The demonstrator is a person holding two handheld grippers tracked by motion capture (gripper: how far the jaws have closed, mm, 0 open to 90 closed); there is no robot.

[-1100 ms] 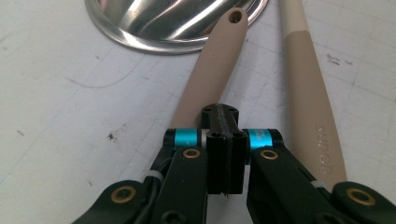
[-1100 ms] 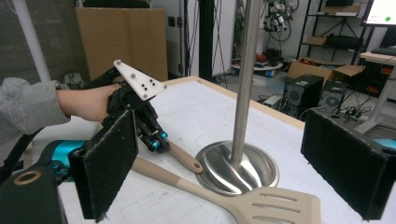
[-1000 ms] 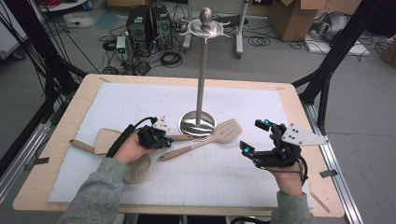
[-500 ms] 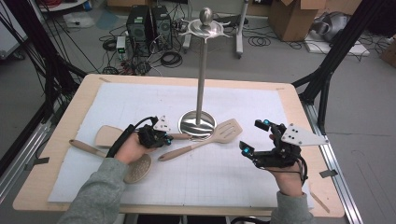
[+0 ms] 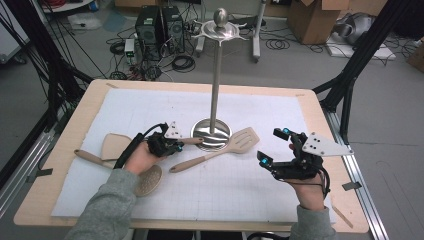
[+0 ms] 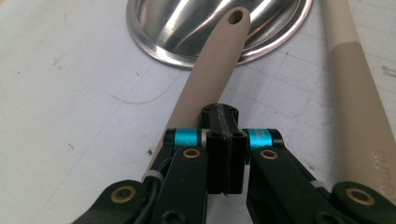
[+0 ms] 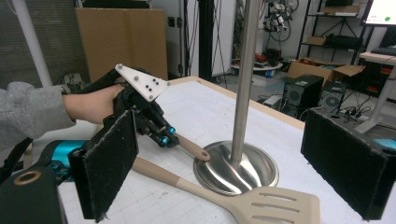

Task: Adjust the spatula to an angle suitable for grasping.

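Note:
A steel utensil stand (image 5: pixel 215 75) rises from a round base (image 5: pixel 205 135) at the table's middle. My left gripper (image 5: pixel 172 145) is shut on the beige handle (image 6: pixel 215 51) of a round skimmer (image 5: pixel 149 180). The handle's holed tip lies over the base (image 6: pixel 177 28) rim, as the right gripper view also shows at the handle (image 7: pixel 192 148). A beige slotted spatula (image 5: pixel 244 139) lies in front of the base, with its handle (image 6: pixel 359 116) beside my left jaws. My right gripper (image 5: pixel 273 146) stands open and holds nothing, right of the spatula, its pads (image 7: pixel 112 163) facing the stand (image 7: pixel 245 79).
A second beige spatula (image 5: pixel 113 146) lies at the left on the white grid mat (image 5: pixel 240 200). The table edge (image 5: pixel 325 115) runs close on the right. Beyond the table are computer cases (image 5: pixel 160 25), cables and cardboard boxes (image 5: pixel 312 20) on the floor.

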